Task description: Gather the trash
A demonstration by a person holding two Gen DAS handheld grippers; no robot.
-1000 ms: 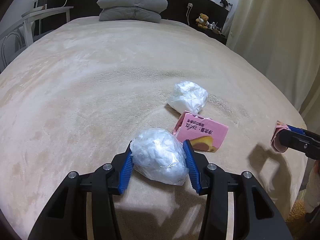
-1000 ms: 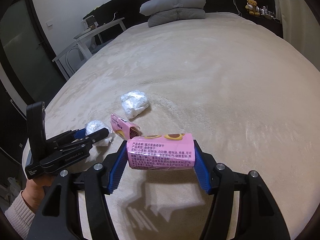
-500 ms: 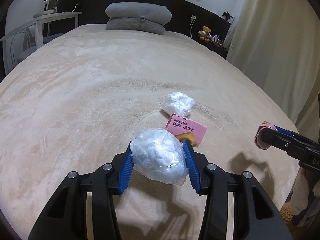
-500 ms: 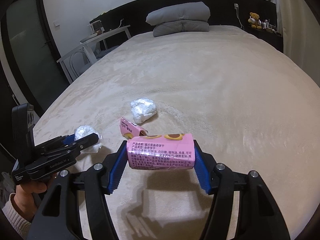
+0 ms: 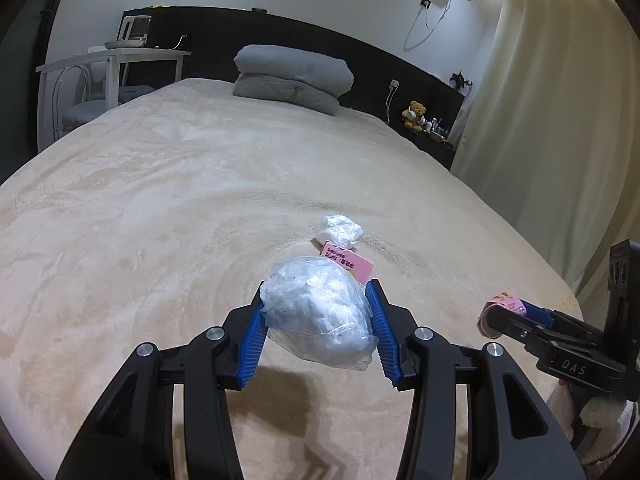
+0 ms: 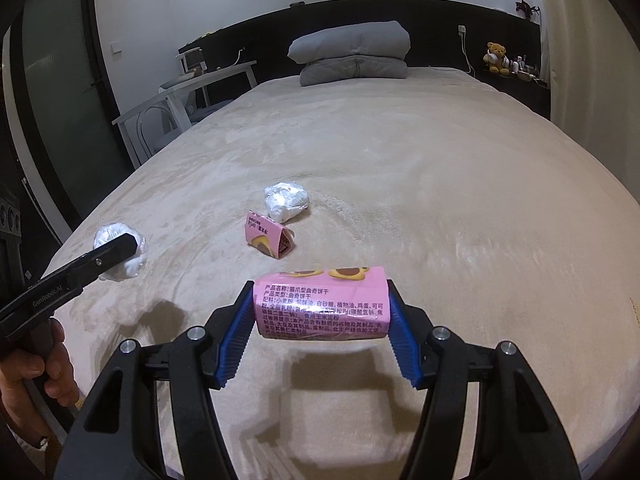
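Beige plush bedding covers the wide bed (image 5: pixel 168 208), with folded grey bedding (image 5: pixel 294 78) stacked at twelve o'clock against a dark headboard and a small teddy bear (image 5: pixel 416 115) on the ledge toward one o'clock. Cream curtains (image 5: pixel 552 104) hang at two to three o'clock in the left wrist view; a white side table (image 6: pixel 200 84) stands at ten o'clock in the right wrist view.

The left gripper (image 5: pixel 318 320) is raised off the bed, its blue pads pressed on both sides of a clear bag stuffed with white tissue (image 5: pixel 320 316). The right gripper (image 6: pixel 322 316) is likewise off the bed, pads closed on the two ends of a pink biscuit wrapper (image 6: pixel 322 306) with printed text facing the camera.

Two pieces of trash lie on the bed: a second pink biscuit wrapper (image 6: pixel 268 236), at eleven o'clock from the right gripper, and just beyond it, nearly touching, a crumpled white tissue wad (image 6: pixel 286 202). In the left wrist view both sit at about one o'clock past the held bag.

A person's hand (image 6: pixel 38 372) grips the left tool's handle at eight o'clock.
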